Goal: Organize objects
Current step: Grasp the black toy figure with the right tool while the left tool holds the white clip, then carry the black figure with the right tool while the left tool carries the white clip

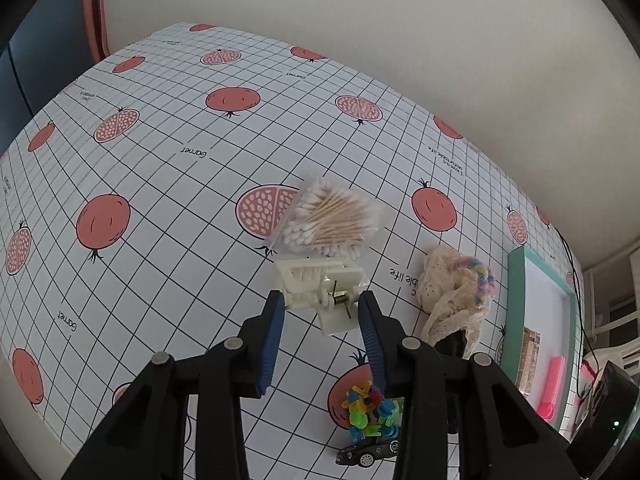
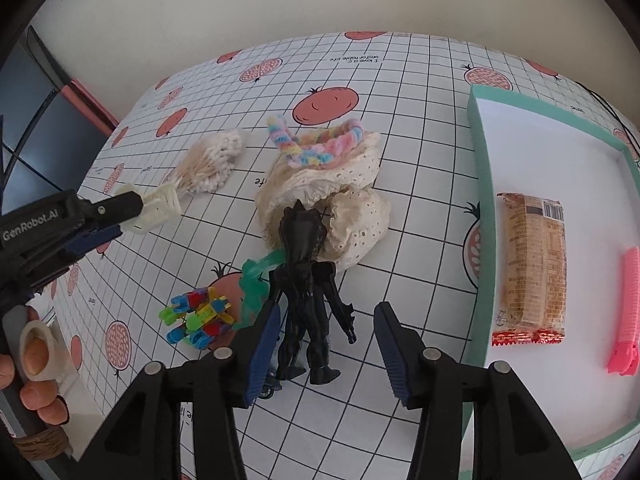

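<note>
While its blue pads press on either side of a cream plastic clip [image 1: 320, 292], the left gripper [image 1: 322, 300] holds that clip just clear of the checked tablecloth [image 1: 160, 200] in the centre of the left wrist view. Directly above the clip in that frame lies a clear bag of cotton swabs [image 1: 330, 220], and to the right of it sits a bundle of cream lace cloth [image 1: 448, 296] with a pastel fuzzy band [image 1: 482, 280] draped on top. Toward the lower middle, a heap of coloured plastic pieces [image 1: 370, 412] rests above a small black toy car [image 1: 370, 450].

In the right wrist view the right gripper [image 2: 324, 344] stands with its jaws apart around a black action figure [image 2: 306, 280] lying on the cloth at the frame's centre; the left pad looks close to the figure's side, though whether it touches is hard to tell, and the right pad is clearly apart from it. A green translucent piece [image 2: 256, 280] shows just left of the figure. Along the right side of the frame a teal-rimmed tray [image 2: 480, 200] holds a wrapped snack bar [image 2: 534, 264] and, further right, a pink hair clip [image 2: 626, 312]. At the left edge a hand [image 2: 36, 360] grips the other tool's handle.
</note>
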{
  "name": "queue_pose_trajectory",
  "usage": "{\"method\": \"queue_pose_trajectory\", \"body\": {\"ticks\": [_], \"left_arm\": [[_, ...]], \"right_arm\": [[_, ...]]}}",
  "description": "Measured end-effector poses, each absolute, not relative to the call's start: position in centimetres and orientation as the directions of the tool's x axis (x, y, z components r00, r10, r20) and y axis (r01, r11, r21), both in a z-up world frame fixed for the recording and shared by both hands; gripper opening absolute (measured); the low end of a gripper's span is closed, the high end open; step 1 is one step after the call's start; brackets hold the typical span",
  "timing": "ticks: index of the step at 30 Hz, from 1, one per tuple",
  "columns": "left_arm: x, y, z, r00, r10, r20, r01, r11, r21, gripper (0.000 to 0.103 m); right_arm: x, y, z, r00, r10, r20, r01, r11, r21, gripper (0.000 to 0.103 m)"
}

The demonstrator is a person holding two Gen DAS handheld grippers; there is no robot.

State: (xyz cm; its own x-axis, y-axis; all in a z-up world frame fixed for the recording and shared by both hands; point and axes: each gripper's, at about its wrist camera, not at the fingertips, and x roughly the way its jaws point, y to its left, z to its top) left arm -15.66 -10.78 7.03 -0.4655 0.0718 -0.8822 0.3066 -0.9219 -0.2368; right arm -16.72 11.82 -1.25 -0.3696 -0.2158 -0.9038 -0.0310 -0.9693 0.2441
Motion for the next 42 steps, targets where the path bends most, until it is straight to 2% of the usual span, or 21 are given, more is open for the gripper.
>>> {"method": "queue_pose_trajectory", "body": {"ticks": [13,16,18,19,20,27,42], "left_arm": [[-15.8,-10.7,6.5,-0.452,0.075,-0.889,0.308,-0.922,-0.235,0.039],[-15.8,-10.6,6.4,-0.450,0.074,-0.890,0.310,-0.922,-0.233,0.039],[-15.8,-10.6,6.4,-0.450,0.073,-0.890,0.309,-0.922,-0.232,0.039],[-15.8,-10.7,6.4,-0.450,0.073,-0.890,0.309,-0.922,-0.232,0.039],[-15.8,-10.6,6.4,-0.449,0.071,-0.891,0.309,-0.923,-0.230,0.039],[-15.7,-10.7,6.8,-0.459,0.056,-0.887,0.314,-0.923,-0.220,0.039],[-14.9,-10.8,10.4,-0.549,0.035,-0.835,0.318,-0.915,-0.247,0.039]], "right_arm": [[-16.9,10.8,-2.7,-0.338,-0.193,-0.921,-0.015,-0.978,0.210,0.051],[-16.9,10.8,-2.7,-0.336,-0.223,-0.915,-0.007,-0.971,0.239,0.037],[-17.0,10.5,-2.5,-0.338,-0.217,-0.916,-0.003,-0.973,0.231,0.034],[-16.9,10.4,-2.4,-0.337,-0.230,-0.913,0.001,-0.970,0.244,0.029],[-16.9,10.5,-2.3,-0.337,-0.248,-0.908,0.005,-0.965,0.262,0.019],[-16.4,10.8,-0.9,-0.369,-0.241,-0.898,0.022,-0.968,0.251,0.019],[-15.3,13.3,4.4,-0.543,-0.264,-0.797,-0.016,-0.946,0.324,0.019]]}}
